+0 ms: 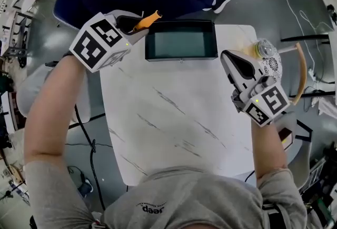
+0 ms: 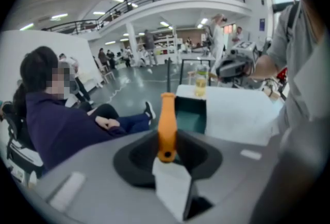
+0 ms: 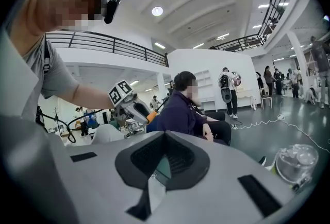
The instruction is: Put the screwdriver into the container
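Left claw (image 1: 136,28) grasps the screwdriver (image 2: 167,120), shaft hidden; right claw (image 1: 229,58) clenched, empty, near container (image 1: 181,57)

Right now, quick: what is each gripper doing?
Left gripper: closed on the orange screwdriver.
Right gripper: closed, nothing between its jaws.

I get even overhead light from ceiling lamps (image 3: 157,11), tabletop (image 1: 174,117) bright to its edges, faint shadows, both gripper views bulged and black at the corners, screwdriver (image 2: 166,125) slightly soft, foreground blurred.
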Demonstrator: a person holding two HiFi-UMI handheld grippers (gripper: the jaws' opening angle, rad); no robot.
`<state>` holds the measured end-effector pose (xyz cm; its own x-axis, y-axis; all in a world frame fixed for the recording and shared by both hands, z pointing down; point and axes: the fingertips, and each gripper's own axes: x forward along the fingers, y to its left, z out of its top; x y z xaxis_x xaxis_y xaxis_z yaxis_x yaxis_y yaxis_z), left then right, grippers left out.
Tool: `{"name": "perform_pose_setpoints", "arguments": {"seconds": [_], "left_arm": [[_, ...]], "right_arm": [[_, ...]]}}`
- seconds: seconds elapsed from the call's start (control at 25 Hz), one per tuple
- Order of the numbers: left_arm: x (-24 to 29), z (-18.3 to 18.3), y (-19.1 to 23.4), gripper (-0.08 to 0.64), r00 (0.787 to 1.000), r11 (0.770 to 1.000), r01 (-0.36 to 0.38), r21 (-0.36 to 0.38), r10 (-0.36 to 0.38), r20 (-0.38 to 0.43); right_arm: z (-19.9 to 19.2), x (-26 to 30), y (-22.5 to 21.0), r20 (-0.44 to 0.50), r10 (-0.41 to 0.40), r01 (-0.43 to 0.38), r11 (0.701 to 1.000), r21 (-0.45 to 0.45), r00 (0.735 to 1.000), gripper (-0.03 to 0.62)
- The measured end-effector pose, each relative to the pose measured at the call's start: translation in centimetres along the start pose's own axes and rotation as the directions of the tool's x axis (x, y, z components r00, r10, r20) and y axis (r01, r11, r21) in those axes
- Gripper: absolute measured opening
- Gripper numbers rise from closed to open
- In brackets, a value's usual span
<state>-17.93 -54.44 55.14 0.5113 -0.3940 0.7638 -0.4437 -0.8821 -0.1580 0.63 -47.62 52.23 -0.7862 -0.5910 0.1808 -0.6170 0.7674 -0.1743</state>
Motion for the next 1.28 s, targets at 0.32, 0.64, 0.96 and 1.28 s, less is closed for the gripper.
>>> {"name": "perform_pose_setpoints", "arguments": {"seconds": [0.32, 0.64, 0.96, 1.28], "left_arm": [[6.8, -0.8, -1.9, 0.110, 0.982, 0.981, 0.107, 0.163, -0.079, -0.169], [11.5, -1.9, -3.7, 0.110, 0.944, 0.946, 0.180, 0.269, -0.089, -0.319], [14.4, -3.4, -4.9, 0.110, 0.906, 0.931, 0.228, 0.286, -0.095, -0.413], [16.0, -4.5, -5.5, 0.110, 0.877, 0.923, 0.269, 0.275, -0.116, -0.466]], "right_arm": [[-3.2, 0.8, -1.1, -0.022, 0.012, -0.012, 1.000, 0.014, 1.000, 0.008], [-4.2, 0.7, -1.7, -0.025, 0.018, -0.018, 1.000, 0.010, 1.000, 0.008], [-4.8, 0.3, -2.6, -0.013, 0.012, -0.012, 1.000, 0.018, 1.000, 0.008], [-5.6, 0.1, -2.9, -0.011, 0.011, -0.011, 0.999, 0.034, 1.000, 0.008]]}}
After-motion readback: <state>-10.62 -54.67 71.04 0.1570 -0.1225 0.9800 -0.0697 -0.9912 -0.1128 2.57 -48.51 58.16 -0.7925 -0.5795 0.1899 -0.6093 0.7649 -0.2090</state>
